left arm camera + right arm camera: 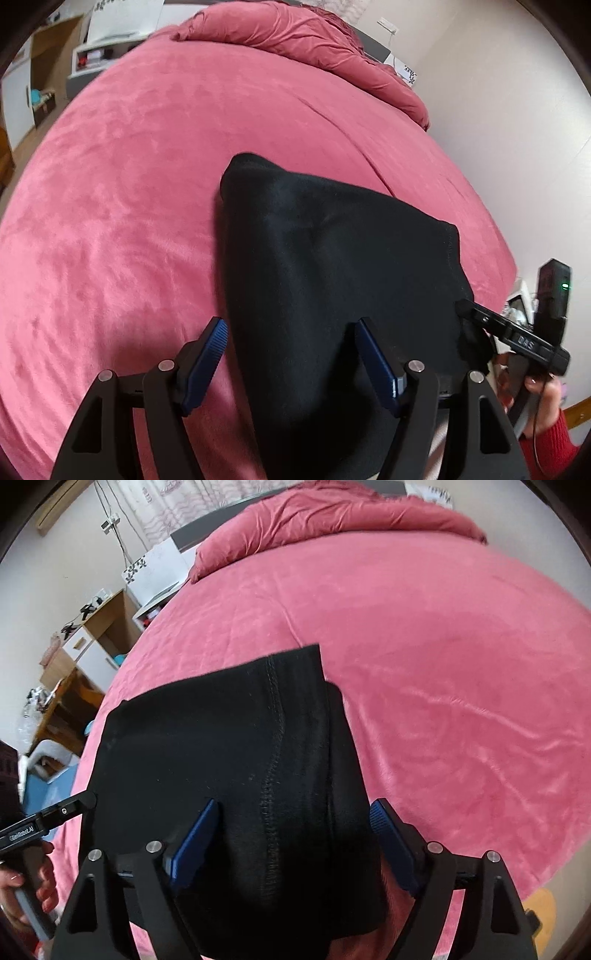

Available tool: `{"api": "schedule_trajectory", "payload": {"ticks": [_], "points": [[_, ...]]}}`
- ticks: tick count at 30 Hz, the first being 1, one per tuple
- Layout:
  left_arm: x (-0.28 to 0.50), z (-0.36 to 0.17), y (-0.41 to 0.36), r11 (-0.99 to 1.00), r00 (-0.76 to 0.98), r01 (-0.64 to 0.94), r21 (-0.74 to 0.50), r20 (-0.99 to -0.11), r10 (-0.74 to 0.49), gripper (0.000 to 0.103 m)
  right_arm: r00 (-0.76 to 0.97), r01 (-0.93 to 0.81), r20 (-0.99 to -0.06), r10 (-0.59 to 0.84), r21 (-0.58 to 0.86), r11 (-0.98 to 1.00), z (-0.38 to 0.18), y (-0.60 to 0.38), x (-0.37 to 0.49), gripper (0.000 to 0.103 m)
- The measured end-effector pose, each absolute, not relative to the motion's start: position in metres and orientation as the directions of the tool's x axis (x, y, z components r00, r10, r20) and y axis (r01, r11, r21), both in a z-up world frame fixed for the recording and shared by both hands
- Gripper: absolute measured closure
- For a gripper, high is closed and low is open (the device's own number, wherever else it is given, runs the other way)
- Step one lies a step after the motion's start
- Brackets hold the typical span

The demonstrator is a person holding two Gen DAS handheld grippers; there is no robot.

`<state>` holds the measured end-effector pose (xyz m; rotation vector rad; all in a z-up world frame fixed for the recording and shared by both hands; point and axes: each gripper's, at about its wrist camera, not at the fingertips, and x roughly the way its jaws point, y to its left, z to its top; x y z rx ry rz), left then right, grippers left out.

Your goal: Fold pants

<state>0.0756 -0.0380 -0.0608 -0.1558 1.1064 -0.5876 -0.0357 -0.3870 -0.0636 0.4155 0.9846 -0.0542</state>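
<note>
Black pants point(332, 266) lie folded in a flat bundle on the pink bed cover point(129, 184), near its front edge. My left gripper point(293, 341) hangs open just above their near left edge, one blue pad over the cover and the other over the cloth. In the right wrist view the pants point(229, 738) show a stitched seam down the middle. My right gripper point(293, 823) stands open astride their near end, and its pads do not press the cloth. One finger of the right gripper point(480, 317) shows at the bundle's right edge.
A bunched pink duvet point(332, 517) lies at the head of the bed. Wooden shelves and a white cabinet point(92, 635) stand along the bed's left side, and a bare wall point(498, 129) runs close on the right. A hand with a red sleeve point(554, 439) holds the right gripper's handle.
</note>
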Motion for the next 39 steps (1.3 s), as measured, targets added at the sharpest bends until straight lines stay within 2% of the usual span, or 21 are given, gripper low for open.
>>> {"api": "schedule_trajectory", "payload": {"ticks": [12, 16, 25, 28, 29, 34, 36, 37, 39], "points": [[0.068, -0.074, -0.016, 0.792, 0.250, 0.394, -0.466, -0.775, -0.581, 0.026, 0.527, 0.228, -0.829, 0.189, 0.352, 0.908, -0.071, -0.392, -0.036, 0.018], [0.063, -0.087, -0.021, 0.742, 0.175, 0.396, -0.541, -0.749, -0.639, 0.024, 0.515, 0.219, -0.836, 0.188, 0.340, 0.915, -0.075, -0.394, -0.037, 0.017], [0.061, -0.114, -0.027, 0.649, 0.057, 0.313, -0.694, -0.668, -0.742, 0.022, 0.512, 0.267, -0.779, 0.363, 0.546, 0.794, -0.105, -0.419, -0.041, 0.015], [0.063, -0.116, -0.031, 0.657, 0.060, 0.287, -0.698, -0.671, -0.739, 0.022, 0.525, 0.269, -0.757, 0.389, 0.581, 0.768, -0.110, -0.422, -0.040, 0.013], [0.062, -0.113, -0.033, 0.671, 0.065, 0.296, -0.680, -0.687, -0.724, 0.024, 0.528, 0.266, -0.754, 0.391, 0.583, 0.767, -0.111, -0.421, -0.040, 0.016], [0.055, -0.092, -0.033, 0.698, 0.113, 0.356, -0.622, -0.712, -0.693, 0.049, 0.541, 0.241, -0.764, 0.351, 0.540, 0.806, -0.104, -0.408, -0.039, 0.029], [0.054, -0.077, -0.029, 0.697, 0.138, 0.381, -0.607, -0.709, -0.692, 0.051, 0.558, 0.236, -0.753, 0.349, 0.548, 0.803, -0.100, -0.402, -0.041, 0.033], [0.053, -0.069, -0.026, 0.704, 0.155, 0.394, -0.591, -0.712, -0.685, 0.051, 0.572, 0.223, -0.735, 0.365, 0.567, 0.793, -0.098, -0.400, -0.042, 0.041], [0.049, -0.050, -0.019, 0.734, 0.220, 0.433, -0.523, -0.728, -0.649, 0.051, 0.594, 0.199, -0.686, 0.421, 0.632, 0.749, -0.097, -0.397, -0.044, 0.045]]}}
